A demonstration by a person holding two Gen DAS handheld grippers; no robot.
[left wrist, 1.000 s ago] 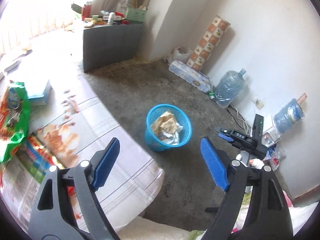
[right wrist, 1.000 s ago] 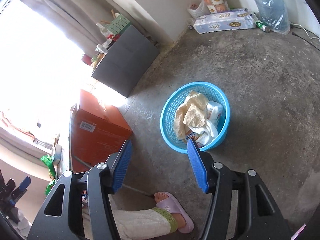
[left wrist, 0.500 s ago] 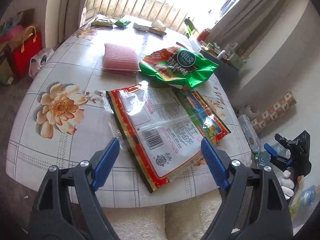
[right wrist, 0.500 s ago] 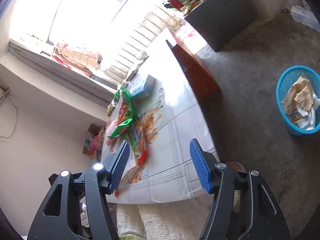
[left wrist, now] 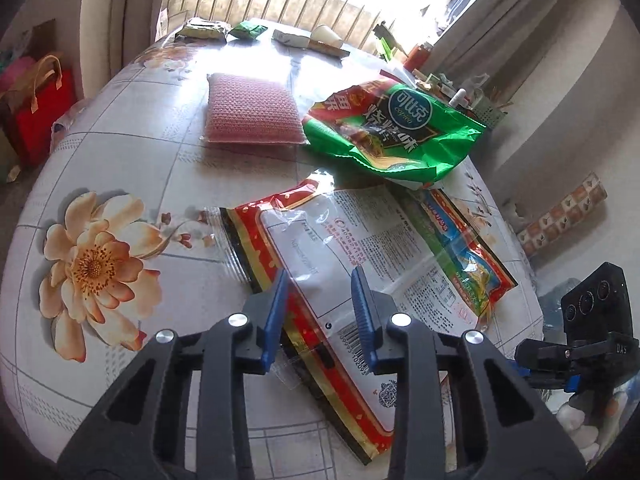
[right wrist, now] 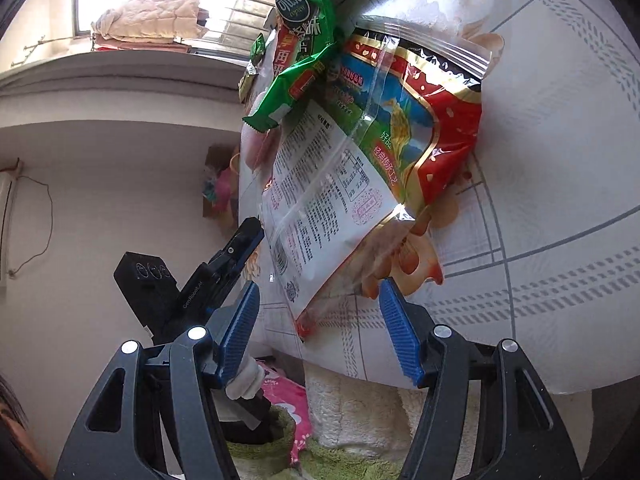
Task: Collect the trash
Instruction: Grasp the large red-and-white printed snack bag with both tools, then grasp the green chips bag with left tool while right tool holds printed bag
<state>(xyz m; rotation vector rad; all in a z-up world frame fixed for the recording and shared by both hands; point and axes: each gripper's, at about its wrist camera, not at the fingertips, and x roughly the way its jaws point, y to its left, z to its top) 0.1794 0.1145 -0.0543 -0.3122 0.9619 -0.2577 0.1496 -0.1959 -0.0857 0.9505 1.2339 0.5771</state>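
Note:
A large red-edged clear plastic bag [left wrist: 360, 248] lies flat on the flowered table [left wrist: 120, 168]. A crumpled green chip bag [left wrist: 392, 128] lies on its far end. My left gripper [left wrist: 319, 280] hovers over the clear bag's near part with its jaws closing; the bag shows between the pads, which do not press on it. In the right wrist view the same clear bag [right wrist: 332, 200] and green bag [right wrist: 304, 28] appear. My right gripper [right wrist: 319, 292] stands open at the table's edge, just short of the bag's corner. The left gripper's body [right wrist: 240, 248] shows beside it.
A pink knitted pad [left wrist: 248, 108] lies behind the bags. Small packets and a paper cup [left wrist: 324, 36] sit along the far edge by the window. A red paper bag [left wrist: 40, 112] stands on the floor at left. A patterned roll [left wrist: 560, 216] leans at right.
Both views swung from the blue basket on the floor to the table. The left jaws narrowed over the clear bag. The right gripper came close to the table's edge.

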